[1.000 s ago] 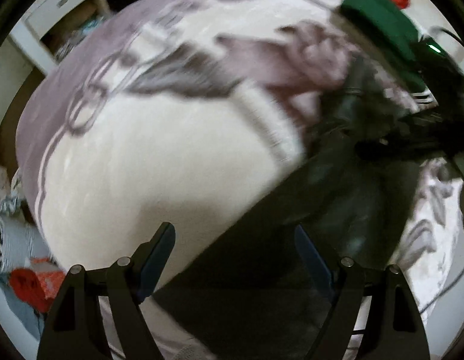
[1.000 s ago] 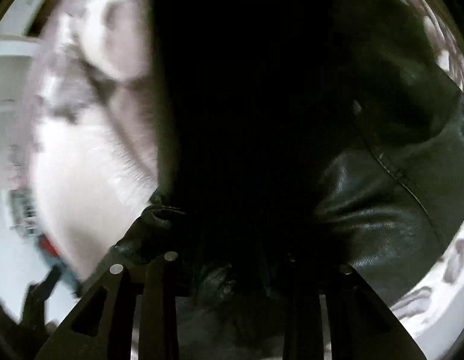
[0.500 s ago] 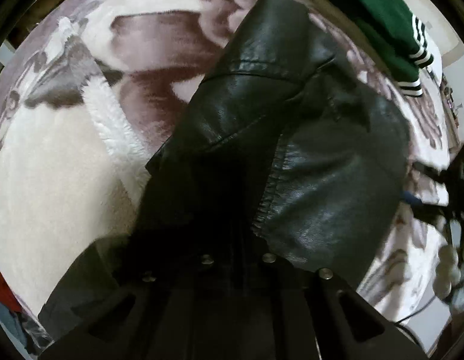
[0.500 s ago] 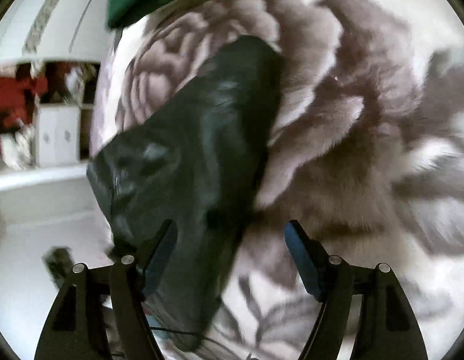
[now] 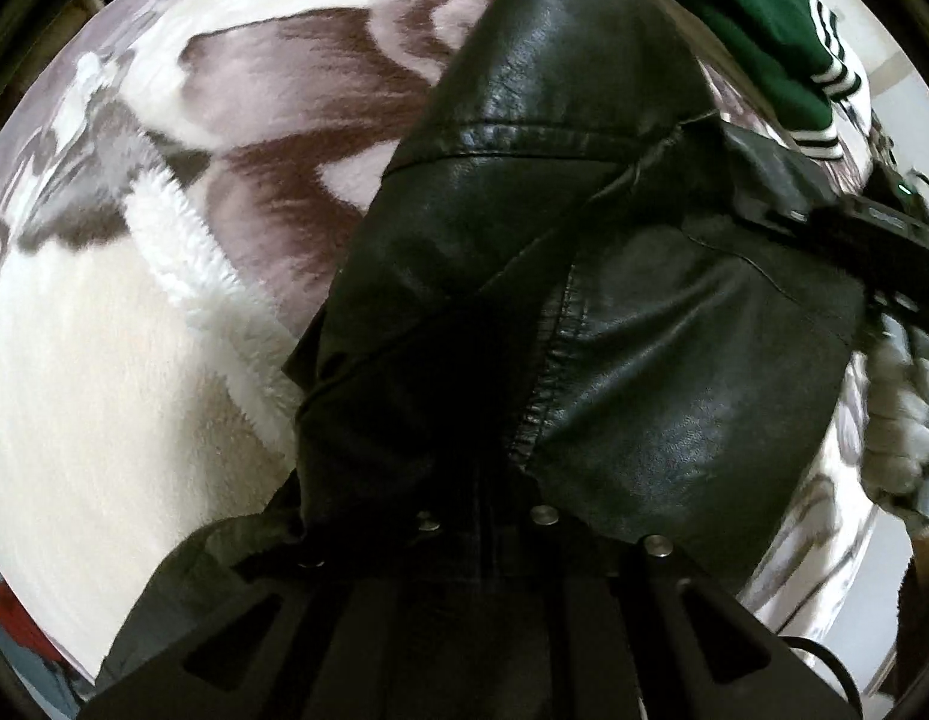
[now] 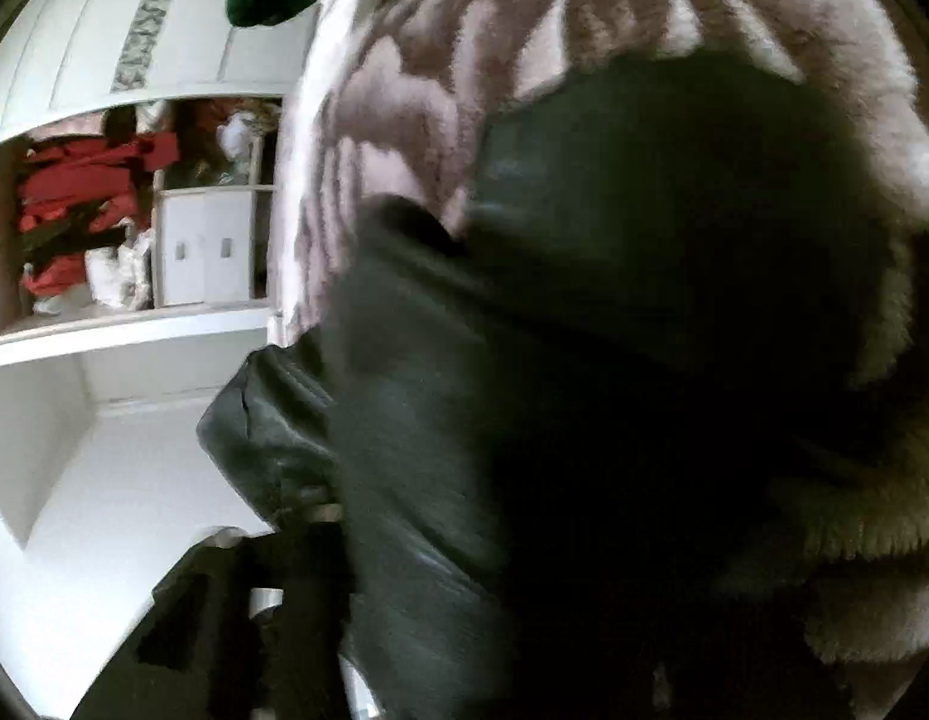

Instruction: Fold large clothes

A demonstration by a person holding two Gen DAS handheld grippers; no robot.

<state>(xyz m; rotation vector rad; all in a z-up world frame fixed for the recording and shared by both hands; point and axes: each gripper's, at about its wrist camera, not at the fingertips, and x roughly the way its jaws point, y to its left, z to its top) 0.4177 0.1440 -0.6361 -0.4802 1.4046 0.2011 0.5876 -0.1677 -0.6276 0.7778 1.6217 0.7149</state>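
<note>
Could slip free on any quick lift: smooth, heavy leather, pinched by only a thin bunch of the black jacket (image 5: 584, 240) near its lower edge. Could also drag the fluffy blanket (image 5: 104, 390) along, if pile gets caught together with the leather on the right side. Might end in a crooked fold, since the jacket lies rumpled, one panel doubled over another along a stitched seam, not flat. Might knock the green garment (image 5: 752, 6) with striped cuffs lying just beyond the jacket's far end, if swung that way.

Left gripper (image 5: 482, 540): jaws together, clamped on the jacket's near edge, pointing steeply down at the bed. Leather bunched up between and over both fingers, spreading away from them across the blanket toward the green garment.

Right gripper (image 6: 440, 588): jaws closing at this moment. Only one finger showing, low on the left of its own view; the other hidden under dark, blurred leather. Jacket draped right across the front of the jaws and apparently between them, but cannot tell whether the pads press on it yet, nor whether blanket sits in there too. White shelf (image 6: 134, 324) with red clothes off to the side, well apart from all this.
</note>
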